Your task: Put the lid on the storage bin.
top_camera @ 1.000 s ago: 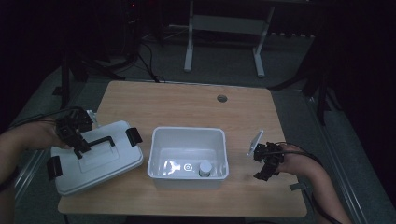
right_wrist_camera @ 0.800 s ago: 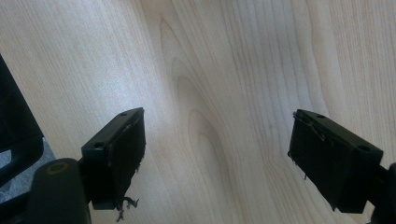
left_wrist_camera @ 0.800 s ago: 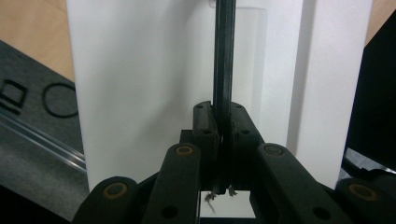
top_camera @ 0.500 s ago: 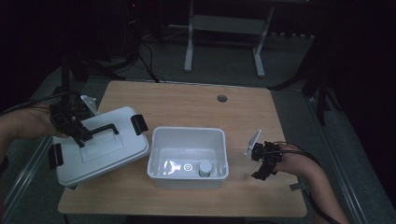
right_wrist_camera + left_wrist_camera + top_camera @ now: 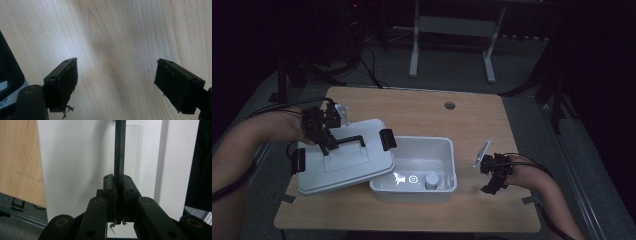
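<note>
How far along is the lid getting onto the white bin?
Done: the left claw is shut on the black handle of the lid and has it lifted. In hand: the lid overlaps the left edge of the bin, tilted. Left: centring it over the bin, lowering it, likely closing the black latches. The right claw hangs open over the table.

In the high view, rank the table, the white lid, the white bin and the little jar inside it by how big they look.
Largest to smallest:
1. Table
2. White lid and white bin: near alike, and the lid is raised nearer the camera
3. Jar
</note>
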The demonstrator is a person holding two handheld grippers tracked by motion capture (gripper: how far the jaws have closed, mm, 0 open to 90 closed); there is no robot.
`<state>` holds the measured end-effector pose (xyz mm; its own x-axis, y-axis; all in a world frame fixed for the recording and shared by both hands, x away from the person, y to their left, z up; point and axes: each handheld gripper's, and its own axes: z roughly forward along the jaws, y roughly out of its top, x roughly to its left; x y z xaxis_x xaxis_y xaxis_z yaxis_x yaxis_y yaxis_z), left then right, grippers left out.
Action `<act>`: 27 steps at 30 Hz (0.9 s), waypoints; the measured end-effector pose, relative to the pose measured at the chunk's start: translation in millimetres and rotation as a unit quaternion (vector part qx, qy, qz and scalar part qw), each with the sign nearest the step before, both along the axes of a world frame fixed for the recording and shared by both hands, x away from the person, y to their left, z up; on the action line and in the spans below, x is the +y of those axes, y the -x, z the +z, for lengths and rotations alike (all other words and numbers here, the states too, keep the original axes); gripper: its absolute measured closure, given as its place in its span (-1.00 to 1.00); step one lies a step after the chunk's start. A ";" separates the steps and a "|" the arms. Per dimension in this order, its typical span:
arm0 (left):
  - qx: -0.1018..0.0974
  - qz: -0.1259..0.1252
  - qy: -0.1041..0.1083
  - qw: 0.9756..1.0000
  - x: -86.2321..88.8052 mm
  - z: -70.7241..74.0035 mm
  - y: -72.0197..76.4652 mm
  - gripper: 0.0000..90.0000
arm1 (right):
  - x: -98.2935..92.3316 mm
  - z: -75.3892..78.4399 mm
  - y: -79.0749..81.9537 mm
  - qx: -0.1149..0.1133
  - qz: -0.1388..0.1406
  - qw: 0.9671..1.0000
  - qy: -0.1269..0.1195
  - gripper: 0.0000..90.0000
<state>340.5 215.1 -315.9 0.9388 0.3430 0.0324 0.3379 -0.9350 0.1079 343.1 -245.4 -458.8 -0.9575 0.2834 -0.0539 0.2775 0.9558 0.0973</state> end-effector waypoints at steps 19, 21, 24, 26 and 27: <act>-0.015 -0.057 0.015 0.998 -59.7 6.8 -6.7 0.86 | -1.7 -3.0 0.9 0.002 -0.003 1.000 -0.001 -0.59; -0.016 -0.063 0.014 0.998 -65.5 8.1 -6.8 0.86 | -2.3 -3.9 0.9 0.003 -0.002 1.000 0.001 -0.59; -0.015 -0.074 0.009 0.997 -77.5 8.4 -8.0 0.86 | -2.5 -4.5 1.3 0.003 -0.003 1.000 0.003 -0.59; -0.017 -0.082 0.009 0.996 -84.4 8.4 -8.7 0.86 | -2.5 -3.9 1.2 0.003 -0.003 1.000 0.002 -0.59; -0.014 -0.086 0.010 0.996 -89.3 8.0 -9.3 0.86 | -2.4 -3.9 1.1 0.003 -0.001 1.000 0.001 -0.59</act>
<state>349.8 125.8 -307.9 0.9826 0.1780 0.0531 0.1696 -0.9763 0.1345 342.0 -247.8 -462.6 -0.9569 0.2861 -0.0495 0.2808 0.9552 0.0930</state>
